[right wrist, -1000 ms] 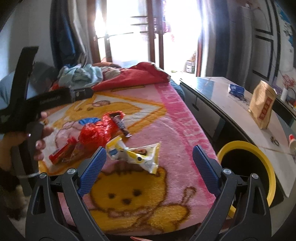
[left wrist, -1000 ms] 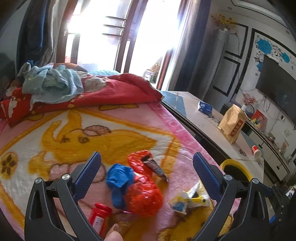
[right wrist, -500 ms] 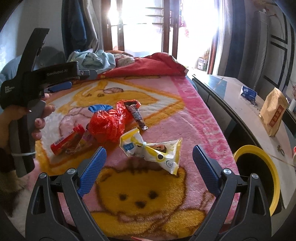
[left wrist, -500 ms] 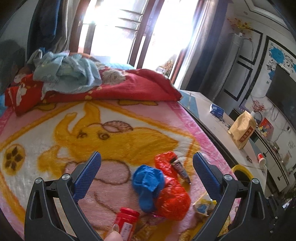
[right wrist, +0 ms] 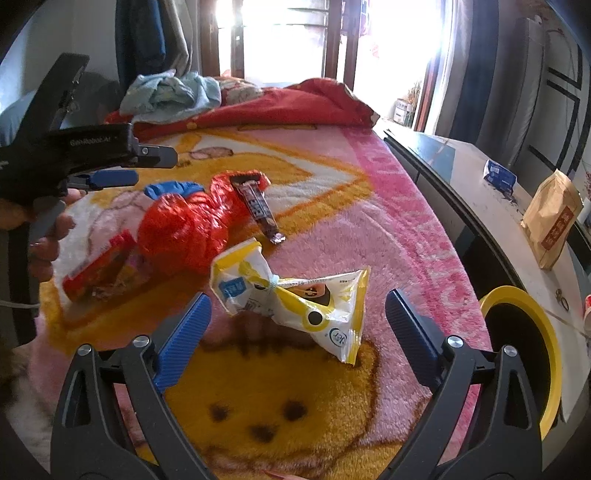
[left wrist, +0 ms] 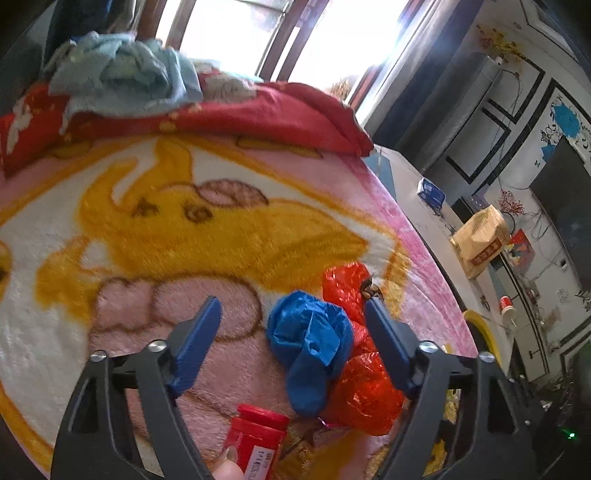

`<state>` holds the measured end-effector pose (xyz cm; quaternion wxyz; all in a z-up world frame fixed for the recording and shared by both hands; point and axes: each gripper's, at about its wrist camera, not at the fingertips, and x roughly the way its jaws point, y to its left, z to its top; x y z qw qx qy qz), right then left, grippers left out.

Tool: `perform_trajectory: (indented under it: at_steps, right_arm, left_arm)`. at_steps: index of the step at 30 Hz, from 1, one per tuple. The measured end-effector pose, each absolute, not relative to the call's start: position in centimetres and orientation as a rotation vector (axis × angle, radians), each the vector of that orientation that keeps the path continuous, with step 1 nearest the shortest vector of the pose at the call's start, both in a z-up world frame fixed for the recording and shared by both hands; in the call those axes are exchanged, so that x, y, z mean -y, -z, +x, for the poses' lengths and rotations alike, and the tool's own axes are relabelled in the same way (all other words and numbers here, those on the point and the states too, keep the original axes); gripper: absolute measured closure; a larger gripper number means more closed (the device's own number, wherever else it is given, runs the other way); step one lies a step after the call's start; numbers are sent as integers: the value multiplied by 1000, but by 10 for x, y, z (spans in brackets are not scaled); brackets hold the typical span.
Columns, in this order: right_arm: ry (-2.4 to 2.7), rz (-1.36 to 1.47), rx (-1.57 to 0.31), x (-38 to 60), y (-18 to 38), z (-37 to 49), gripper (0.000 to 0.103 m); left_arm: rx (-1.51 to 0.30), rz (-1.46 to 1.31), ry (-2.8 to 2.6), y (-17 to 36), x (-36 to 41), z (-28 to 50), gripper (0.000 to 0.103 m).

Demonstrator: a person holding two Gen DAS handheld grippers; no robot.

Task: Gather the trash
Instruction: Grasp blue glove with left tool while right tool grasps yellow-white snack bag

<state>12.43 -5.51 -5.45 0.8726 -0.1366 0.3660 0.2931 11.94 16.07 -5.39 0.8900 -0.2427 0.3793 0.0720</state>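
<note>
On the pink cartoon blanket [right wrist: 388, 206] the trash lies in a loose cluster: a crumpled blue bag [left wrist: 310, 339] pressed against a red plastic bag [left wrist: 365, 391], a dark candy-bar wrapper [right wrist: 258, 206] resting on the red bag's far end, a red box [right wrist: 99, 266] just beside them, and a twisted yellow-and-white snack packet [right wrist: 291, 299] a little apart, nearer the bed's edge.

The left gripper [left wrist: 291, 332] has just been closing; its jaws are part-way in, with the blue bag between them, but the pads do not press on it yet. The right gripper [right wrist: 295, 328] is spread wide with the snack packet lying between its jaws, untouched.

The risks, as I judge them: the left gripper's right-hand finger [left wrist: 388, 350] sits over the red bag, so closing may pinch both bags together or let the slick blue film slip out. The plush pile is soft (it gives under pressure), so a finger pushed low could snag fibres and lift the blanket. The flat snack packet may fold or skid away from the jaws.

Beyond the blanket are a red quilt [right wrist: 295, 107] and heaped pale-blue clothes [right wrist: 170, 92]. A yellow-rimmed bin [right wrist: 546, 332] stands beside the bed, next to a long counter [right wrist: 480, 192] holding a brown paper bag [right wrist: 554, 218]. Bright windows [right wrist: 284, 33] glare behind.
</note>
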Motion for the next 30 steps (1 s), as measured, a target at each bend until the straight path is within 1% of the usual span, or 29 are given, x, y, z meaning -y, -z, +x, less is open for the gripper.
perform_trajectory:
  at_steps: [3,8,9,11,14,17,20,21,23,30]
  right_arm:
    - [-616,-286,-789,52,63,131,16]
    - [-628,-280,-803,48,69,138,16]
    - [-628,-282,-799,47,70,138,15]
    - [-632,-281,-795,45,70,140,15]
    - [-635,-270,-798,46,72,144,15]
    - [-632,-262,-811,47,76,147,15]
    - [-627,-253,-817,49,80,148,19]
    - [-628,-246,-813,50,79,148,20]
    - [-637,-238,-805,50,76,148,28]
    - [-642,-247,-795,51,75,146,37]
  left_arm:
    - [-809,-508,-134,61,-159,123,37]
    - [-842,-563,-109,74,-162,128,53]
    - [-846,-572,-105,76,-161,129,54]
    - [-856,-578,-98,79,-161,130,62]
    - [-860,-572,-91,79,-157,130,69]
    - [-853,-567,-87,77,-156,129,78]
    - [-834,-567,-88,72,-157,127,83]
    - [-825,-569,-89,70,-157,127,83]
    - [-809,-573,-90,65,-158,124,83]
    - [-750,-574,-83,44,-158,119,84]
